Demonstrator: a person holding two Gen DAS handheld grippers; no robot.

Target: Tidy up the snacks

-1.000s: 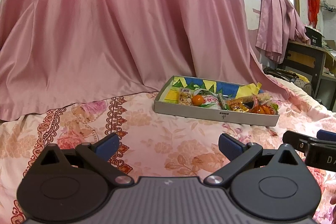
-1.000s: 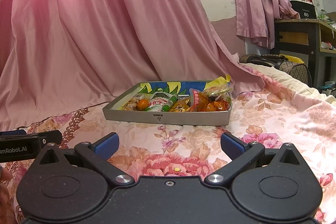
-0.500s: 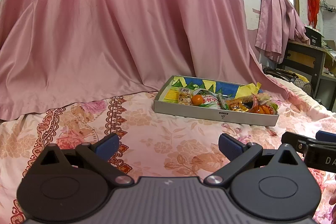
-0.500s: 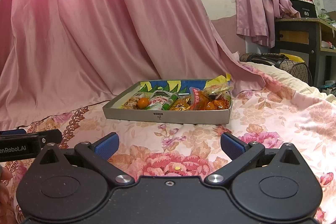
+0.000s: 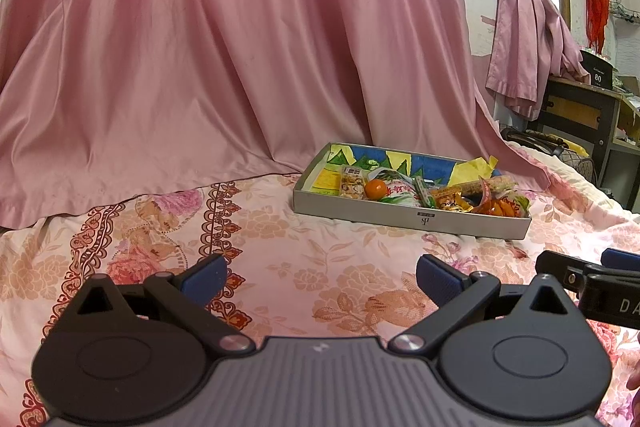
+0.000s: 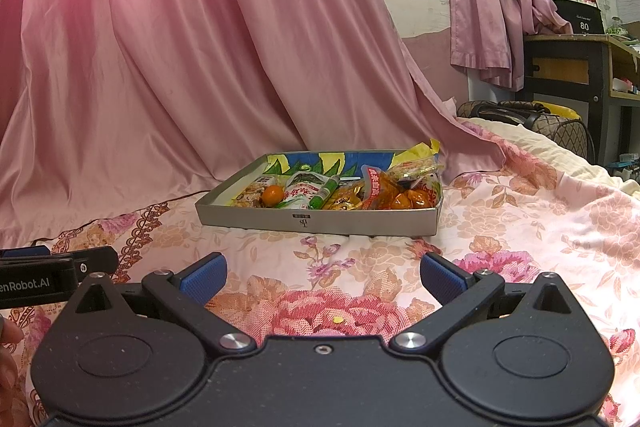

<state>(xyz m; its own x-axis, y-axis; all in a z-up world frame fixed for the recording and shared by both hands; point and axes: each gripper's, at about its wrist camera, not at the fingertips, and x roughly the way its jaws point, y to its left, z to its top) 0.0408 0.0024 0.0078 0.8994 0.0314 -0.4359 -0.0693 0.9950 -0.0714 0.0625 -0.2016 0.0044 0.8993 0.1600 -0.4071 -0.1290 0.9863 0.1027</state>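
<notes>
Open floral bed cover (image 6: 500, 227) lies between the spread fingers of the left gripper (image 5: 320, 277) and right gripper (image 6: 322, 273) and the grey snack tray (image 6: 320, 223), with nothing standing on that stretch. The tray's low front wall bars a level entry, and packets (image 6: 372, 193) and a small orange (image 6: 273, 195) crowd its near side, leaving bare floor only along the far wall. Behind the tray the pink curtain (image 5: 240, 47) falls onto the bed and closes off the back, while a dark cabinet (image 6: 580, 67) bounds the far right.
</notes>
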